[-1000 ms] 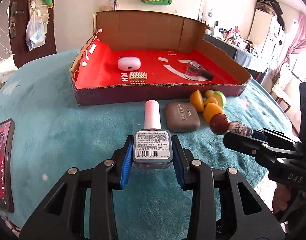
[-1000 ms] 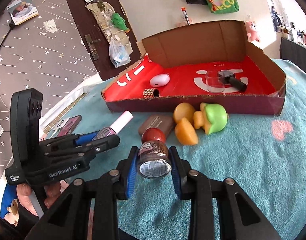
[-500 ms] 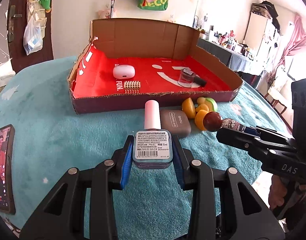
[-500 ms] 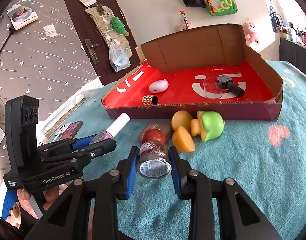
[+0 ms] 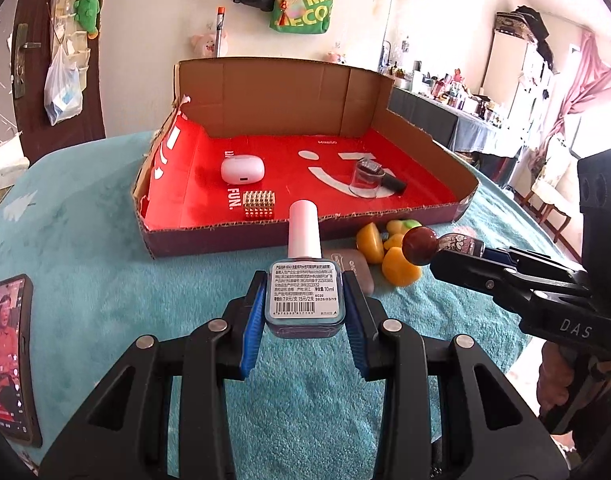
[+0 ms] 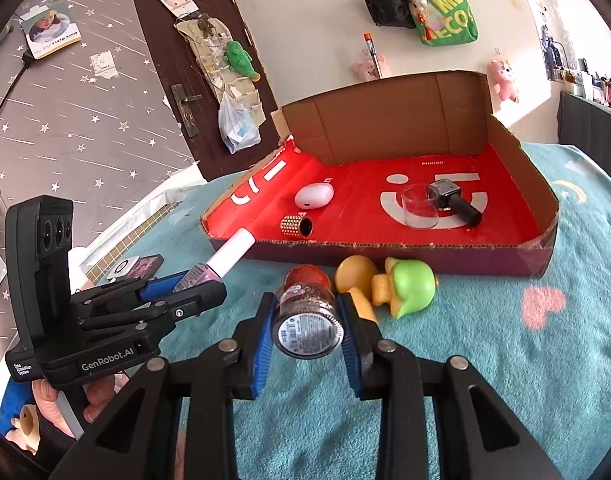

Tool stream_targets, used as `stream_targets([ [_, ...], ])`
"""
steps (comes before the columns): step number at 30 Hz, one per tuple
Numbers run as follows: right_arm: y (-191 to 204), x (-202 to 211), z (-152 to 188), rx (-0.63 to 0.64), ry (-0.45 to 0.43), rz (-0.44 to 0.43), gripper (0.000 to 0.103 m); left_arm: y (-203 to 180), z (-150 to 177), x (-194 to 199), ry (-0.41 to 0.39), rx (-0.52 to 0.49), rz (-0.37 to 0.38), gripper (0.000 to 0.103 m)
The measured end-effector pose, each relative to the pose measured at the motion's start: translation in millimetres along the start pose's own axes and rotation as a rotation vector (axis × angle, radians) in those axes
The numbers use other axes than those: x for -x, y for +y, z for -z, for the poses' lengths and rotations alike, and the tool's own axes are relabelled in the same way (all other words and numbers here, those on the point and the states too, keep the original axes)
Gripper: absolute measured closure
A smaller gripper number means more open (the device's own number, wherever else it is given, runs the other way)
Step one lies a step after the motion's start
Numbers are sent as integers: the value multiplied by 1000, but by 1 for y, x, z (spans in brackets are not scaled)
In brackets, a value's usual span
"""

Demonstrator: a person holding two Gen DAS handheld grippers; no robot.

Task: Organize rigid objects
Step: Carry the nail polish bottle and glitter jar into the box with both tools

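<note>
My left gripper is shut on a pale nail polish bottle with a white cap, held above the teal cloth short of the box. That same bottle shows in the right wrist view. My right gripper is shut on a glittery brown bottle with a red round cap, also seen at the right as the red-capped bottle. The open cardboard box with a red floor lies ahead. It holds a white earbud case, a studded gold cylinder, a clear cup and a black-handled item.
On the cloth before the box lie yellow and green toy pieces and a brown case, partly hidden. A phone lies at the left edge. A person's hand holds the left gripper. A door and hanging bags stand behind.
Both grippers keep their bottles. The box has come nearer and larger in both views, and the brown case has slipped mostly behind the left gripper's bottle.
</note>
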State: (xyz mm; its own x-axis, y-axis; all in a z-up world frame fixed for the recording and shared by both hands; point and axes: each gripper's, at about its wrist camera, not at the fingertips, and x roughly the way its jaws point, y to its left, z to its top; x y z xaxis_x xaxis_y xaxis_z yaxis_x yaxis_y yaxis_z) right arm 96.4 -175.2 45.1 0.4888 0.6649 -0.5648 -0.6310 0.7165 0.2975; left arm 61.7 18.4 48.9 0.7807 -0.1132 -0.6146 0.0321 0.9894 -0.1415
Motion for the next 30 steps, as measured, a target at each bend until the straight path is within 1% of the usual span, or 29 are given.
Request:
stream_targets([
  [8,-3,-2,-8,18,-2,19,70,-3,-8,-1,-10,-23,-4,69],
  [22,-7,-8,-23,29,-2,31,70,3,-15,-9,-2,-10,-3,69],
  [30,-10,-14,-34,39,6,36,70,7,-23,-17,11,-11,11,69],
])
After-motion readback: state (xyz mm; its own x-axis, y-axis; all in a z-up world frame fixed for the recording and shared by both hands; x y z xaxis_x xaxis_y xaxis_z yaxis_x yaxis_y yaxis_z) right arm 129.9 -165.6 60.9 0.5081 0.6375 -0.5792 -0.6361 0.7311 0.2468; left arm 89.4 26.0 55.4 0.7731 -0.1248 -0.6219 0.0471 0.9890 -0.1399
